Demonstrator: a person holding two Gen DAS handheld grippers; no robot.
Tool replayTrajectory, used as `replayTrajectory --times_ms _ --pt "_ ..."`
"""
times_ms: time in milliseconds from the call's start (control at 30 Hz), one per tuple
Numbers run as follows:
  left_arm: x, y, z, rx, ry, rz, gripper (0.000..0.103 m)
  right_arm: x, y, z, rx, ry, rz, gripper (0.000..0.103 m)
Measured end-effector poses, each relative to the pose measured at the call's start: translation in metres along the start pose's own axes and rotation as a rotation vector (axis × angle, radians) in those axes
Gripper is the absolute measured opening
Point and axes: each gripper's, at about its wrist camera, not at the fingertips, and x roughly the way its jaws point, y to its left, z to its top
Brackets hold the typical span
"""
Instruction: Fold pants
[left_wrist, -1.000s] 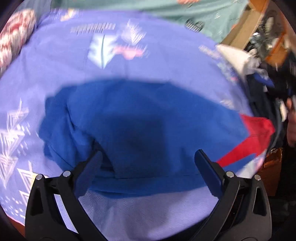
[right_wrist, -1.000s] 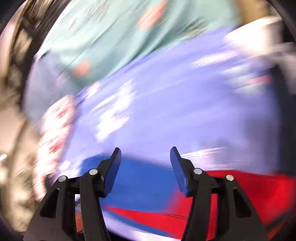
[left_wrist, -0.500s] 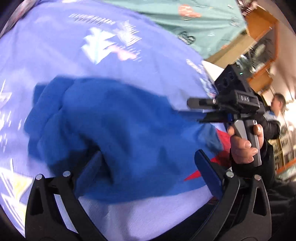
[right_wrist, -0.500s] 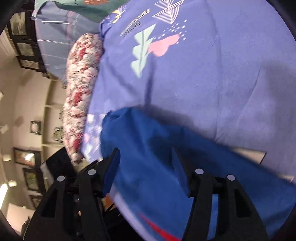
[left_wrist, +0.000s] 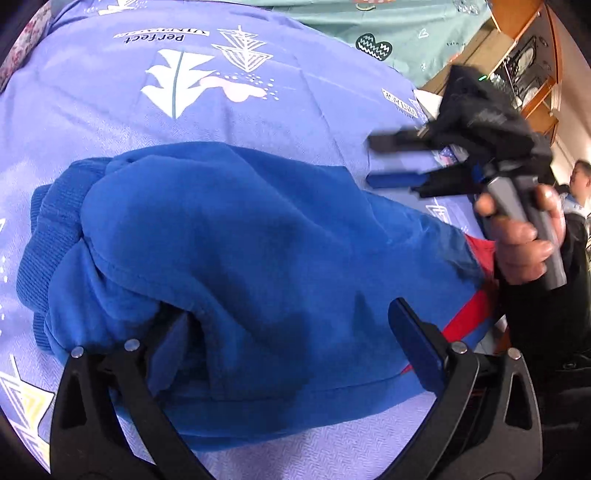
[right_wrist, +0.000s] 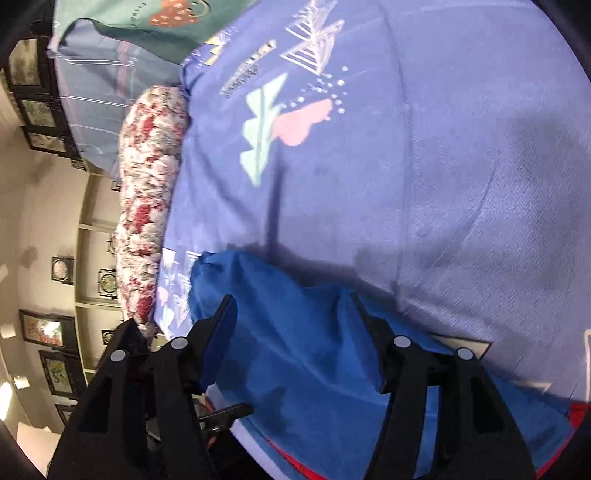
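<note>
Blue pants (left_wrist: 258, 251) with a red stripe (left_wrist: 469, 314) lie bunched on a lilac printed bedsheet (left_wrist: 110, 122), their ribbed waistband to the left. My left gripper (left_wrist: 291, 343) is open wide low over the near edge of the pants, and its left finger is partly tucked under a fold. A hand holds my right gripper (left_wrist: 384, 160) at the upper right, open, hovering over the sheet just past the far edge of the pants with nothing between its fingers. In the right wrist view that gripper (right_wrist: 295, 332) stands open over the blue cloth (right_wrist: 295, 369).
A floral rolled quilt (right_wrist: 147, 206) lies along the bed's edge, and a teal cover (left_wrist: 388, 22) lies beyond the sheet. Wooden shelving (left_wrist: 517, 55) and a person (left_wrist: 580, 177) are at the right. Framed pictures (right_wrist: 44, 328) hang on the wall.
The right gripper has come into the left wrist view from the right and swung down toward the pants. The left gripper has edged in, so the pants look larger.
</note>
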Motion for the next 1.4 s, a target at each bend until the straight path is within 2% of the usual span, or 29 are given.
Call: replayTrajectory --times_ms 100,200,233,333,467,500,600,667,733,833,900,1033,1167,1300,1400 --pt "-0.002 0.001 -0.003 0.000 -0.004 -0.006 0.101 0.019 0.001 -0.008 -0.017 0.083 0.017 0.063" --pt "-0.002 0.001 -0.004 0.005 -0.008 -0.008 0.101 0.024 0.010 -0.016 -0.020 0.147 0.147 0.063" --pt "-0.002 0.001 -0.004 0.006 -0.008 -0.010 0.101 0.025 0.014 -0.019 -0.030 0.172 0.157 0.063" --pt "-0.003 0.001 -0.004 0.009 -0.008 -0.017 0.101 0.028 0.014 -0.023 -0.035 0.205 0.110 0.063" --pt "-0.009 -0.001 -0.010 0.013 -0.016 -0.019 0.101 0.016 0.012 -0.015 -0.026 0.175 0.074 0.062" --pt "-0.009 -0.001 -0.010 0.014 -0.017 -0.020 0.101 0.010 0.014 -0.012 -0.036 0.154 0.069 0.062" --pt "-0.010 -0.001 -0.010 0.015 -0.018 -0.024 0.101 -0.021 0.019 0.007 -0.082 0.004 0.007 0.062" --pt "-0.010 -0.001 -0.010 0.016 -0.017 -0.024 0.101 -0.023 0.012 0.019 -0.085 -0.027 -0.060 0.062" --pt "-0.010 -0.002 -0.010 0.018 -0.015 -0.023 0.101 -0.005 -0.009 0.027 -0.019 0.063 -0.101 0.062" --pt "-0.011 -0.002 -0.010 0.020 -0.016 -0.027 0.101 0.019 -0.016 0.012 -0.002 0.228 -0.080 0.062" --pt "-0.011 -0.001 -0.011 0.019 -0.021 -0.033 0.101 0.015 -0.005 -0.001 -0.044 0.255 -0.033 0.064" --pt "-0.011 -0.001 -0.011 0.022 -0.020 -0.035 0.101 0.003 0.000 -0.026 -0.054 0.271 0.073 0.066" --pt "-0.010 -0.002 -0.010 0.020 -0.020 -0.029 0.101 0.009 -0.009 -0.038 -0.025 0.300 0.097 0.067" --pt "-0.010 -0.003 -0.010 0.018 -0.022 -0.022 0.101 0.017 -0.001 -0.031 -0.011 0.281 0.145 0.075" --pt "-0.009 -0.004 -0.010 0.015 -0.020 -0.018 0.101 0.034 0.003 -0.021 -0.006 0.280 0.174 0.075"
